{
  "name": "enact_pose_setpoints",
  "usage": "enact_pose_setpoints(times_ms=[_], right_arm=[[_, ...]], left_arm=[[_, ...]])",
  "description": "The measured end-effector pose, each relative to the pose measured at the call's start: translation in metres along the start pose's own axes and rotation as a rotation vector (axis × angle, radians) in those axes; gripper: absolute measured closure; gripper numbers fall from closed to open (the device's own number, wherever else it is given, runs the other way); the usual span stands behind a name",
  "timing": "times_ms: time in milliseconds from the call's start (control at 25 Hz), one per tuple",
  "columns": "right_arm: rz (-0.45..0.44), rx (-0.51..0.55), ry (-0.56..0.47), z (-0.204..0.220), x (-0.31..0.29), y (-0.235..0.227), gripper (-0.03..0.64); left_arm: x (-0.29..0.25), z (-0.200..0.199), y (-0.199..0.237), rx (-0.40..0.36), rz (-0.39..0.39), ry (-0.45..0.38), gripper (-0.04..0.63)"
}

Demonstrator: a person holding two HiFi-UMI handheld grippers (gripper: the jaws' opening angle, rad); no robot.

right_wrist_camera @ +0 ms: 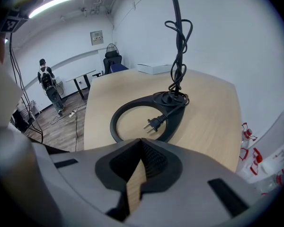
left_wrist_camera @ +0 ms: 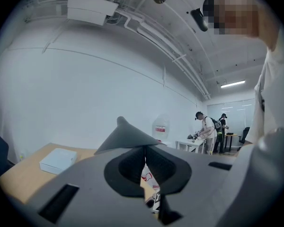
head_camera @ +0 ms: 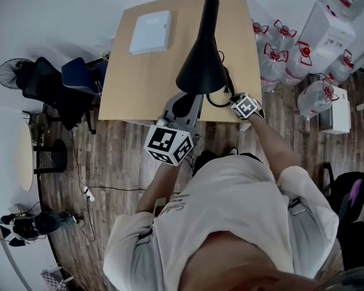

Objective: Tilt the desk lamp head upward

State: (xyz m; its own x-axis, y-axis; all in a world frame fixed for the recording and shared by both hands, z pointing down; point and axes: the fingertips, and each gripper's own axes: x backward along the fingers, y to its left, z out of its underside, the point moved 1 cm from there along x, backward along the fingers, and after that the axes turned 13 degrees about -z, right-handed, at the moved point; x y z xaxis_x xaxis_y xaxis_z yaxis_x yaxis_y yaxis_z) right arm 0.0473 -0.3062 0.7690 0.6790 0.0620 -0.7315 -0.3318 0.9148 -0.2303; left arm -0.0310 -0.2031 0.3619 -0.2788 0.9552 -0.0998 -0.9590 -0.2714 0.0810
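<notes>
White box [head_camera: 150, 32] sits at the far-left corner of the table [head_camera: 124, 90], not involved.

Left gripper [left_wrist_camera: 145, 148] comes up from below at the middle of the near edge. Jaws are closed to a thin slit with the tips right on the rim of the lamp head [left_wrist_camera: 128, 137]. It looks like they're pinching the rim wall, but I can't see the contact itself.

From the head view, the lamp head [head_camera: 200, 71] hangs over the near edge and the neck runs back toward the far edge. The open mouth faces down and toward the person, so I'd say the tilt-up isn't done. The grip looks made, and the upward swing is what's left.

Lamp base [right_wrist_camera: 173, 122] is a ring flat on the table toward the near-right corner, with the plug [right_wrist_camera: 152, 124] lying loose inside it.

Right gripper [right_wrist_camera: 141, 141] is at the near edge just short of the base. Jaws are together with nothing held and not touching the ring. Probably there to steady the base.
</notes>
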Motion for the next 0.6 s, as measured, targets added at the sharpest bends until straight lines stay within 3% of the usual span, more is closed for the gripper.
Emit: enact_pose_setpoints(times_ms=[280, 600], right_arm=[[0.001, -0.043, -0.025, -0.004, 0.005, -0.001, 0.621], [0.007, -0.055, 0.005, -0.002, 0.002, 0.000, 0.621]], left_arm=[[0.001, -0.024, -0.001, 0.025, 0.019, 0.002, 0.580], [0.000, -0.055, -0.003, 0.027, 0.039, -0.057, 0.580]])
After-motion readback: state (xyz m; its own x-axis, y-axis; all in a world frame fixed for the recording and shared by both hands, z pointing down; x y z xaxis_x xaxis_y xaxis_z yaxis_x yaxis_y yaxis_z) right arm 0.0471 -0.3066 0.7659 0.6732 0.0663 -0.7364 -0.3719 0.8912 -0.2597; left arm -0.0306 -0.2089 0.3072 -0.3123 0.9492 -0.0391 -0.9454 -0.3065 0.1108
